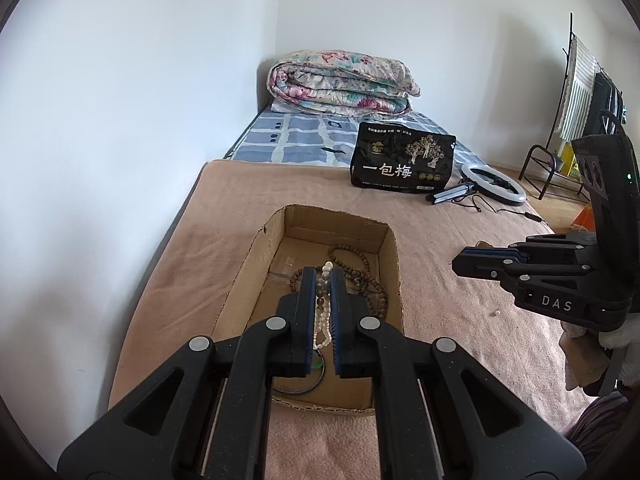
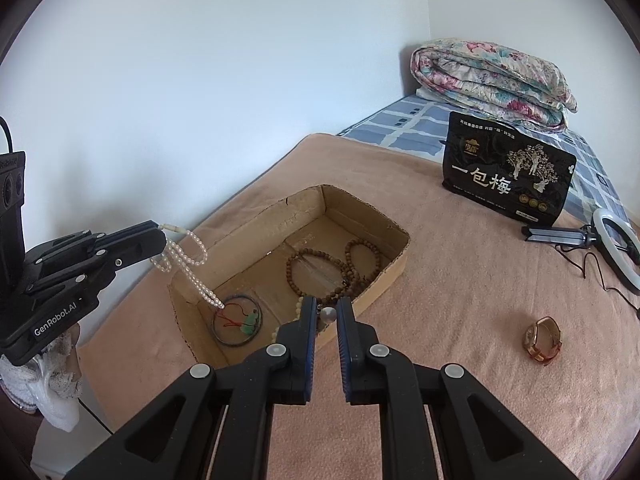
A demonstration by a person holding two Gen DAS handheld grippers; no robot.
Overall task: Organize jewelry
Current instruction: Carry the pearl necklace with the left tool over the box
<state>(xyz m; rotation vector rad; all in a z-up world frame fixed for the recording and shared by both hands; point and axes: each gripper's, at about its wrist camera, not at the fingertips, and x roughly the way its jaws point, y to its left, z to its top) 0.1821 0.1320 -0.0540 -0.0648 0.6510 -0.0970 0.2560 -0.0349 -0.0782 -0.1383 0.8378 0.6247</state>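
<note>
Left gripper (image 2: 160, 236) pinches the pearl strand (image 2: 188, 268), dangling lengthwise straight down into the cardboard box's (image 2: 394, 268) near-left corner, while the right gripper (image 2: 326, 312) hovers narrowly parted around a small bead, grip unclear.

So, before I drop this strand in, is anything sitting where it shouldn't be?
Yes: a wristwatch lies on the pink blanket outside the cardboard box, the only jewelry not boxed or held. The pearl strand hangs from the left gripper over the box. A tiny pale bit also lies loose on the blanket.
</note>
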